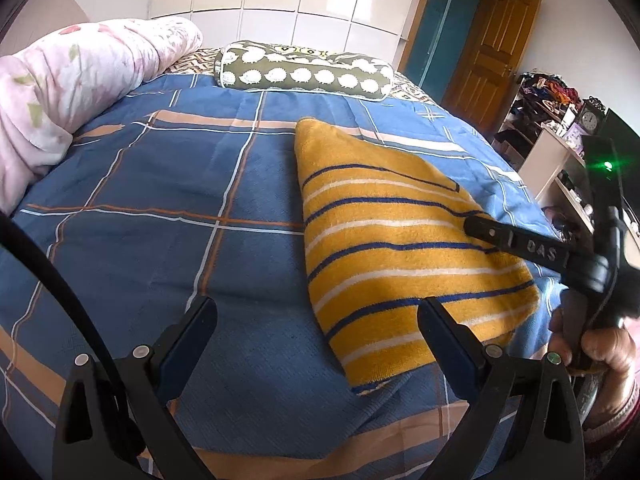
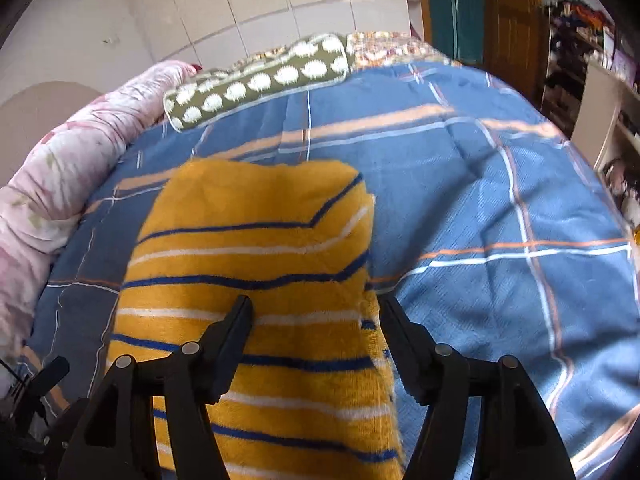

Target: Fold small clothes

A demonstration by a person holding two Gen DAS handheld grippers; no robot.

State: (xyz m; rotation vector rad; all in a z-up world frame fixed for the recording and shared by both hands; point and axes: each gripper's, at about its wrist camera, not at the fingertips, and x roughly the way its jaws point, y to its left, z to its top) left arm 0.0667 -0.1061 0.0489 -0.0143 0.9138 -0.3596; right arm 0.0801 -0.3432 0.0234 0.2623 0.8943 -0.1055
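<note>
Yellow striped garment (image 2: 256,280) lies lengthwise under the right gripper (image 2: 314,308), running toward upper frame.
Right jaws apart astride its right edge; left gripper (image 1: 318,308) apart, garment to its right.

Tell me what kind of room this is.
Almost certainly a home bedroom: a bed with a blue plaid cover, a sheep-print bolster at its head, a rolled pink quilt along one side, and a wooden door behind. A yellow striped garment lies on the bed.
</note>
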